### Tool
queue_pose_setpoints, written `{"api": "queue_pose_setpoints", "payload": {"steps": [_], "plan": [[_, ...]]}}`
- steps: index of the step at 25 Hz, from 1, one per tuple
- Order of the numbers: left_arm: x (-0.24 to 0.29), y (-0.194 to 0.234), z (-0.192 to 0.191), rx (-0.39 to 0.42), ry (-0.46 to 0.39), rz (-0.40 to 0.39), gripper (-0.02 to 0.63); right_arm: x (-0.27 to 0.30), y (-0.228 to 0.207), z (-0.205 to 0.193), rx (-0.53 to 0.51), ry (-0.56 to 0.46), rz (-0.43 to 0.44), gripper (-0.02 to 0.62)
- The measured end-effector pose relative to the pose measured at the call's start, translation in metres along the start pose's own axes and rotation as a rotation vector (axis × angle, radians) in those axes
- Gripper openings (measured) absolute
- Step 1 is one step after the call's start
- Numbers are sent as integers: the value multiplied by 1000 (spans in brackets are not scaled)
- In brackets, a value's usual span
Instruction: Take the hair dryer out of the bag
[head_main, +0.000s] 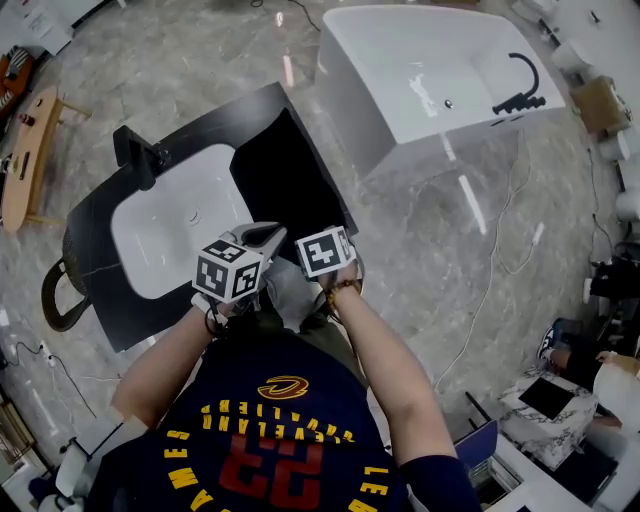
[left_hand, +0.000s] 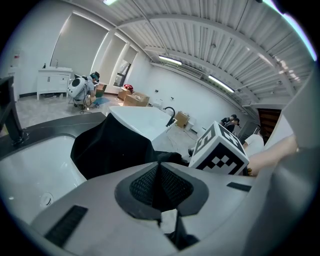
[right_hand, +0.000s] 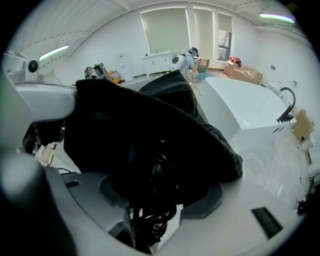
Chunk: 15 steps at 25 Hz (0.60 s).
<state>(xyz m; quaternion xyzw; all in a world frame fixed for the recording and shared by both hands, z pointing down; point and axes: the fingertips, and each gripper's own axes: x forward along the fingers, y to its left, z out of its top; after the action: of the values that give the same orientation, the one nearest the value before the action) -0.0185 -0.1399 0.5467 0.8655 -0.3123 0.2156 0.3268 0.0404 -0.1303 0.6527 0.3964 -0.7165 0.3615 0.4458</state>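
Bag is being pinched in left gripper, cord in right gripper; cord risks being strained if bag snags.

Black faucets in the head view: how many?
2. One faucet stands at the upper-left edge of the sink; the other faucet sits at the right end of the bathtub. None looks hidden.

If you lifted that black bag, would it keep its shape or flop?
Probably flop: the black bag drapes in soft folds over the right gripper. Its cloth looks soft, so likely light itself. The coiled cord between the jaws may snag or swing.
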Motion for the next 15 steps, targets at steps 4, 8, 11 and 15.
{"api": "queue_pose_setpoints", "payload": {"steps": [4,8,11,15], "plan": [[7,-5,-1,13,11,-1,17,-7,0,-15,13,5,21,236],[13,-9,-2,25,22,-4,17,-18,-3,-34,10,29,38,236],[19,-13,-4,42,33,-1,17,-28,-11,-51,3,65,22,235],[25,-20,-7,56,45,-4,17,-39,-15,-70,3,75,29,236]]}}
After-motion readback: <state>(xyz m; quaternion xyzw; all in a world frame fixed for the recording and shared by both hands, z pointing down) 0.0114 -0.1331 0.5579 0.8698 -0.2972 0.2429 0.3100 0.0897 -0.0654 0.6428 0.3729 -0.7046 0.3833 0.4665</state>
